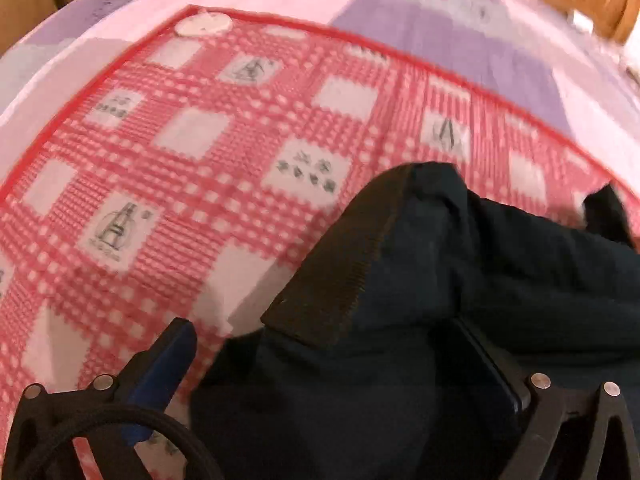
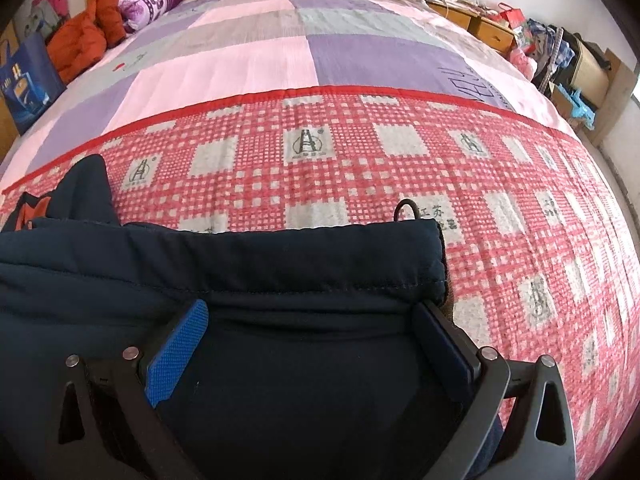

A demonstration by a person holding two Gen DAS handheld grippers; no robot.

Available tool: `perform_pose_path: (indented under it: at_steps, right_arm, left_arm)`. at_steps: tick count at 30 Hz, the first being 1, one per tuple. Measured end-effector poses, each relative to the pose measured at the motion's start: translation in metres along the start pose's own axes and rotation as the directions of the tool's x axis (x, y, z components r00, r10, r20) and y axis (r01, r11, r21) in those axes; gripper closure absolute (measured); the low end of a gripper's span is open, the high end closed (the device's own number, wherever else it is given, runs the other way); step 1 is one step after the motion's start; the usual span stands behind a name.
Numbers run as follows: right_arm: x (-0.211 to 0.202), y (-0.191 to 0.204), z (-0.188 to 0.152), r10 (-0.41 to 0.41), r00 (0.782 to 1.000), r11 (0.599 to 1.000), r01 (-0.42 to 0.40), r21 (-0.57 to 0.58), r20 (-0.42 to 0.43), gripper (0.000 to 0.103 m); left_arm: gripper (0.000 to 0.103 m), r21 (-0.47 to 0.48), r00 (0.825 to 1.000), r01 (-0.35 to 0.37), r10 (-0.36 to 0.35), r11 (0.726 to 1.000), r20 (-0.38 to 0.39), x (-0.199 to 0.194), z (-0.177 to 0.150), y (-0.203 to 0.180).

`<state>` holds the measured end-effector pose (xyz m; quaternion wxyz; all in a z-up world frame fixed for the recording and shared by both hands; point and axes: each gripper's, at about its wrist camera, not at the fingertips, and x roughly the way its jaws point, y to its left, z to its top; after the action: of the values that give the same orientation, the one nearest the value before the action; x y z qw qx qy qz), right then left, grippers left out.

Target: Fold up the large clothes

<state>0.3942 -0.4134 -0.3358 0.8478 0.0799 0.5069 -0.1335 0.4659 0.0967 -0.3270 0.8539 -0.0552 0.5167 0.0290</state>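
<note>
Two tools spread wide, nothing clamped: left tool (image 1: pixel 320 364), right tool (image 2: pixel 316 336), both over dark navy padded jacket (image 2: pixel 240 264) lying on red-and-white checked blanket (image 2: pixel 360 168) on bed, lower half of both frames. Jacket looks soft, bulky, slippery-shelled; likely best pinched at stitched hem edge (image 2: pixel 320 284) or ribbed cuff (image 1: pixel 340 264).

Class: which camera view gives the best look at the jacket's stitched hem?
The right wrist view: the hem of the jacket runs sharp across the frame. The left wrist view is blurred and shows the ribbed band, but no stitching.
</note>
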Motion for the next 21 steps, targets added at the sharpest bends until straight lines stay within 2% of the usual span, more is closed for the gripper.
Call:
perform_pose_path:
  at_steps: [2,3,6,8,10,12,13,14,15,16,17,18,20,21]
  right_arm:
    - [0.001,0.000,0.000,-0.003,1.000,1.000,0.003,0.000,-0.001,0.000]
    - [0.001,0.000,0.000,-0.003,1.000,1.000,0.003,0.000,0.001,0.000]
    - [0.005,0.000,0.000,-0.003,1.000,1.000,0.003,-0.005,-0.006,0.000]
    - [0.006,0.001,0.001,-0.005,1.000,1.000,0.004,-0.014,-0.014,0.000]
    - [0.005,-0.001,0.004,0.009,0.999,1.000,-0.010,-0.012,-0.035,0.000]
    - [0.001,-0.003,0.006,0.027,0.998,1.000,-0.028,-0.008,-0.050,0.000]
    - [-0.002,-0.003,0.007,0.032,0.998,0.999,-0.033,-0.011,-0.054,0.000]
    - [-0.011,-0.001,0.007,0.025,0.998,0.999,-0.026,-0.025,-0.050,0.000]
    - [-0.021,0.001,0.006,0.006,0.999,0.999,-0.007,-0.039,-0.032,0.000]
    - [-0.033,0.004,0.004,-0.004,1.000,0.999,0.004,-0.051,-0.001,0.000]
    - [-0.058,0.008,-0.003,0.029,0.997,0.997,-0.024,-0.071,0.071,0.000]
    - [-0.075,0.012,-0.010,0.055,0.991,0.995,-0.045,-0.087,0.120,0.000]
    - [-0.113,0.027,-0.031,0.090,0.975,0.987,-0.060,-0.150,0.201,0.000]
    - [-0.125,0.036,-0.041,0.099,0.972,0.983,-0.061,-0.175,0.215,0.000]
  left_arm:
    - [0.000,0.078,0.998,-0.060,0.057,0.995,0.036,-0.001,0.000,-0.013]
    - [0.000,0.084,0.997,-0.070,0.067,0.994,0.036,0.002,0.000,-0.014]
    - [0.000,0.012,0.998,-0.062,0.061,0.998,0.019,0.004,0.004,0.000]
    - [0.000,-0.015,0.994,-0.101,0.102,0.995,0.027,-0.003,0.006,0.011]
    - [0.000,-0.020,0.981,-0.188,0.189,0.982,0.042,-0.016,0.005,0.029]
    - [0.000,-0.001,0.987,-0.158,0.158,0.987,0.021,-0.024,0.001,0.044]
    - [0.000,0.028,0.984,-0.174,0.173,0.984,0.033,-0.029,0.000,0.044]
    - [0.001,0.057,0.974,-0.221,0.218,0.974,0.065,-0.041,-0.001,0.044]
    - [0.006,0.045,0.958,-0.276,0.272,0.960,0.086,-0.051,-0.003,0.047]
    - [0.006,0.007,0.966,-0.240,0.238,0.971,0.101,-0.063,-0.004,0.054]
    - [0.006,-0.042,0.982,-0.141,0.145,0.989,0.119,-0.077,-0.006,0.063]
    - [0.006,-0.067,0.986,-0.080,0.089,0.995,0.140,-0.089,-0.009,0.067]
    - [0.005,-0.042,0.981,-0.007,0.015,0.999,0.193,-0.116,-0.023,0.056]
    - [0.005,-0.005,0.978,0.019,-0.018,1.000,0.206,-0.127,-0.034,0.043]
